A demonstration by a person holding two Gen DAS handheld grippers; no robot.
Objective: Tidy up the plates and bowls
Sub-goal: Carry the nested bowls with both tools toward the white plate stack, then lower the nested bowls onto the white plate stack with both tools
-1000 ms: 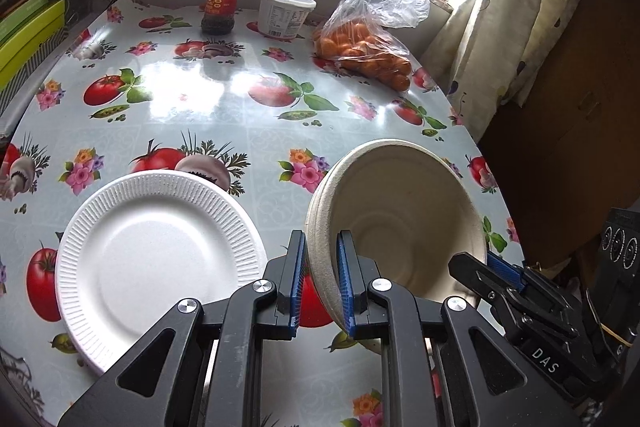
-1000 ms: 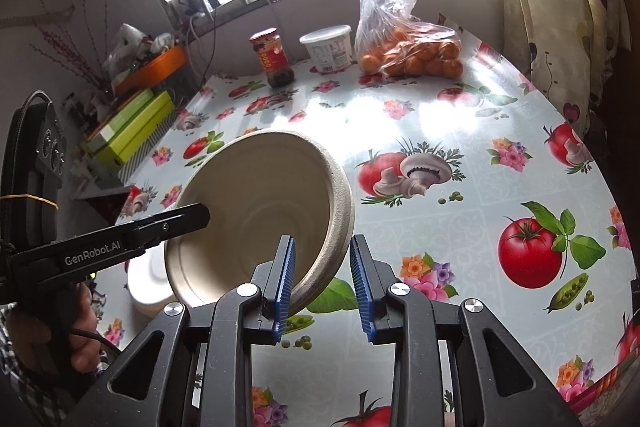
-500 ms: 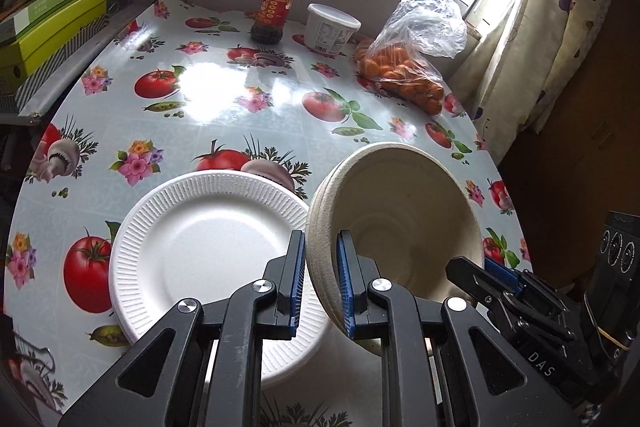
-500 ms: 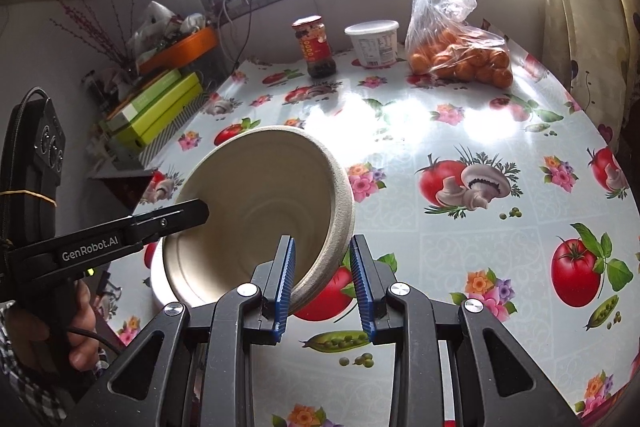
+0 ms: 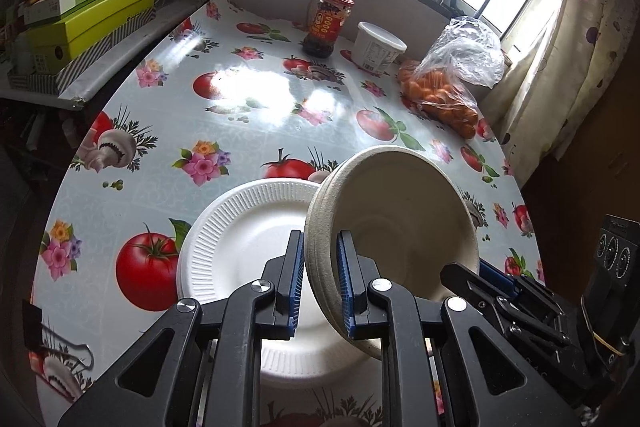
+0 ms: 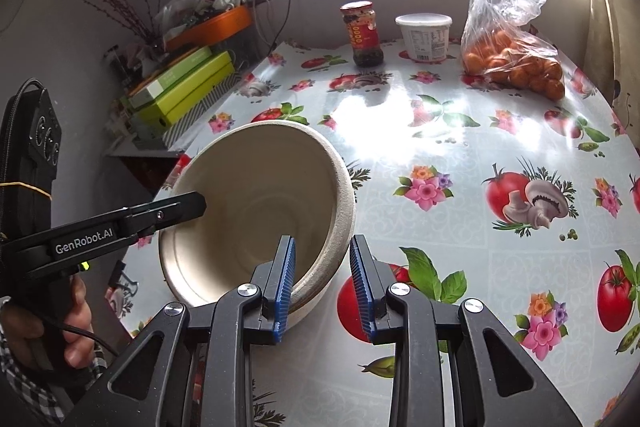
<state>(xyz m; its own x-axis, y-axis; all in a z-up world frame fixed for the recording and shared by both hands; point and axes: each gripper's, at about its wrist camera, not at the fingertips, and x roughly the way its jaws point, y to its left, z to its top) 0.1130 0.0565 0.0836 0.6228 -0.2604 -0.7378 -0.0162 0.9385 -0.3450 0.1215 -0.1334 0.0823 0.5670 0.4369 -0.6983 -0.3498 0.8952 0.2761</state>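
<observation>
A: What has changed?

B: The paper bowl [image 5: 394, 227], clamped at its rim by the left gripper [image 5: 318, 283], has moved over the white paper plate [image 5: 240, 247].

A: And the right gripper [image 6: 322, 285]?

B: Its jaws have spread and released the rim; the bowl looks ready to go down on the plate.

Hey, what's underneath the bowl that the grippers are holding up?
A white paper plate lies on the table under the tilted bowl. The bowl and the left gripper cover the plate's right side, so anything there is hidden.
</observation>
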